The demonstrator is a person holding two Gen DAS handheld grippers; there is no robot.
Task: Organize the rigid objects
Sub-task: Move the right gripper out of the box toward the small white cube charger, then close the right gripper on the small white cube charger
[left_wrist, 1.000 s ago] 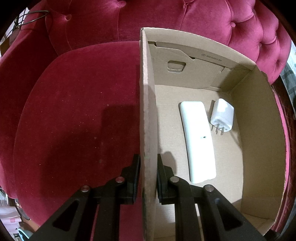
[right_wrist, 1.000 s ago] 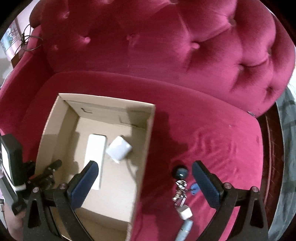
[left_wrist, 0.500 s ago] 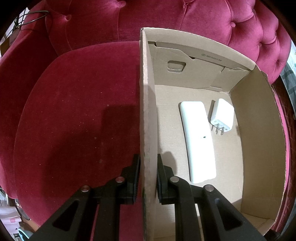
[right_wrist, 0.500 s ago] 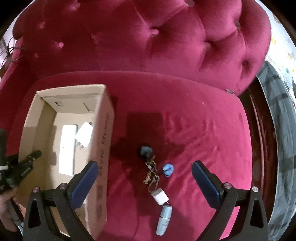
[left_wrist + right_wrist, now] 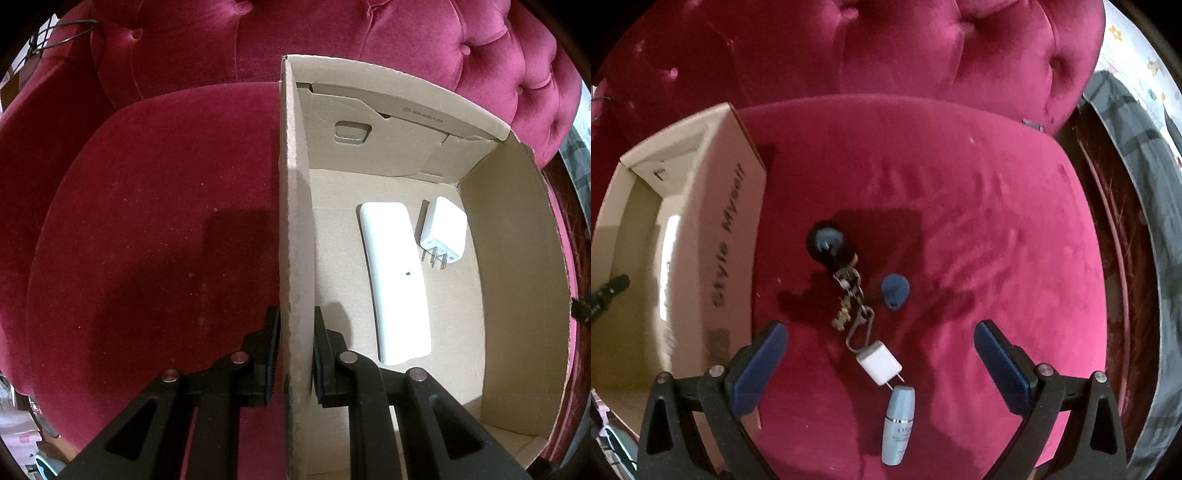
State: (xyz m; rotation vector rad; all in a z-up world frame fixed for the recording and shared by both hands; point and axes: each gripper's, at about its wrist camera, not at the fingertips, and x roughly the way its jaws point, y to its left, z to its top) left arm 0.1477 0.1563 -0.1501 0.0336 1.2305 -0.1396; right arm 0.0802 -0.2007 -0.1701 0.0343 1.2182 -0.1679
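Left tongs (image 5: 295, 354) clamped on the near-side wall of the cardboard box (image 5: 295, 221), one finger outside over the red velvet seat (image 5: 147, 221), the other inside; right tongs (image 5: 879, 354) spread wide, gripping nothing, hanging above the loose items on the seat.

Seen only from the left wrist: the box floor, with a long white remote-like bar (image 5: 395, 284) lying lengthwise and a white plug adapter (image 5: 443, 230) just beside it, prongs toward the camera, the two apart from each other; on the far flap a small printed mark, too small to read; on the bar a tiny dark mark, unreadable.

Seen only from the right wrist: between the blue pads, a small white charger cube (image 5: 880, 363); just below it a pale blue tube (image 5: 899, 424) with silver band and lettering starting "OS", the rest unclear; above, a bunch of keys on a ring (image 5: 851, 306) running up to a dark round fob (image 5: 827, 243); a blue tag (image 5: 895, 291) just right of the keys; all outside the box, on the seat. Along the outer box wall, printed lengthwise, "Style Myself"; interior here blurred, only a pale streak of the bar showing. Tufted sofa back (image 5: 886, 48) beyond; patterned fabric at the far right edge.
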